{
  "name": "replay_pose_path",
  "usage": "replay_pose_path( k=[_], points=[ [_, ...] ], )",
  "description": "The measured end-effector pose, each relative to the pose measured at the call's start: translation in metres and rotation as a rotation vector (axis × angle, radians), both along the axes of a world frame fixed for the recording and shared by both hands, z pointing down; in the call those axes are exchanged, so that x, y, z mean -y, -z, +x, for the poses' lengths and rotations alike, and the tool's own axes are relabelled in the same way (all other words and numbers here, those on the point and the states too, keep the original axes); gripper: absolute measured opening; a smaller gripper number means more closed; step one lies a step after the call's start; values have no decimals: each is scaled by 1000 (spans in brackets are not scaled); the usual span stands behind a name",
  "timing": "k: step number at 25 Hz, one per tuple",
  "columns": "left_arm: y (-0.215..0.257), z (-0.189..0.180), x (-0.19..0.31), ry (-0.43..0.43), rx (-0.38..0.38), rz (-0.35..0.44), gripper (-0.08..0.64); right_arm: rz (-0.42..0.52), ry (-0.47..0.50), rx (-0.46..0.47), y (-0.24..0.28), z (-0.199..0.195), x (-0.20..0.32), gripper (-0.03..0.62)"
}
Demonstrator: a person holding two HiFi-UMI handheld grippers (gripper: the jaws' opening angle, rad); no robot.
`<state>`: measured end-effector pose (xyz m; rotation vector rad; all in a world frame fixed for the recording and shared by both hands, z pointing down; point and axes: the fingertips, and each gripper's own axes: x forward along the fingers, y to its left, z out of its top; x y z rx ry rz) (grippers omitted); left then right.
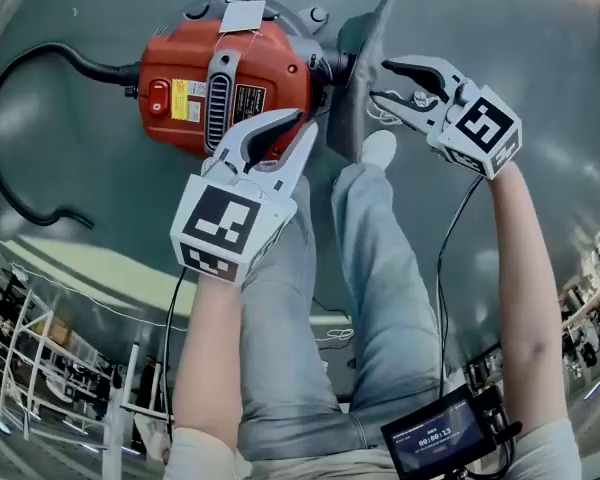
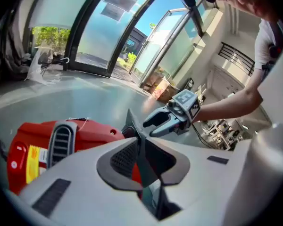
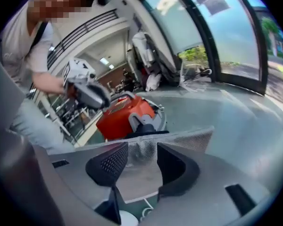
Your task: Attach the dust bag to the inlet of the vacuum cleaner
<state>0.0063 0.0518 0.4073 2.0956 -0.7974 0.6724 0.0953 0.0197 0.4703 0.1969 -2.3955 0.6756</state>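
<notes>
Red vacuum cleaner (image 1: pixel 220 88) on the floor (image 1: pixel 540 58), grey dust bag (image 1: pixel 358 78) at its inlet
Right tongs (image 1: pixel 380 80) stand apart around the bag's edge, not pinching it — left tongs (image 1: pixel 305 126) all but together, empty, over the vacuum's body.

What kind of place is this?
Probably a big workshop or lab hall, not a home. You can see a tall curved glass wall, a wide, smooth grey floor, and metal racks along the side.
</notes>
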Motion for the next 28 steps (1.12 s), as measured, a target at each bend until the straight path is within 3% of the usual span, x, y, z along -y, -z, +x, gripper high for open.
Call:
replay_pose_path(
  k=[2, 6, 9, 11, 13, 15, 17, 20, 22, 23, 26, 27, 28],
  points=[
    [0, -4, 10, -29, -25, -35, 49, 57, 127, -49, -6, -12, -8, 173],
    [13, -8, 32, -6, -149, -114, 48, 150, 247, -129, -16, -24, -10, 173],
    [-6, -1, 25, -14, -199, -248, 49, 190, 332, -256, -22, -21, -10, 173],
    [-23, 6, 14, -55, -158, -284, 39, 183, 356, -326, -25, -22, -10, 173],
    [-27, 11, 9, -109, -98, -260, 10, 158, 353, -361, -26, -23, -9, 173],
    [-25, 12, 8, -121, -84, -249, 7, 157, 375, -378, -26, -23, -9, 173],
    [-23, 11, 9, -105, -107, -271, 6, 239, 453, -411, -25, -24, -11, 177],
    [-23, 9, 12, -83, -133, -293, 6, 442, 582, -437, -26, -26, -15, 183],
    [-25, 5, 11, -79, -129, -292, 6, 483, 561, -457, -30, -29, -16, 184],
    [-26, 4, 10, -78, -125, -290, 6, 442, 493, -478, -31, -32, -16, 184],
    [-25, 3, 9, -77, -118, -284, 6, 196, 265, -507, -31, -36, -14, 184],
    [-25, 4, 10, -77, -116, -281, 6, 177, 257, -506, -30, -35, -13, 184],
    [-25, 5, 12, -78, -112, -275, 6, 222, 291, -511, -30, -34, -11, 184]
  ],
)
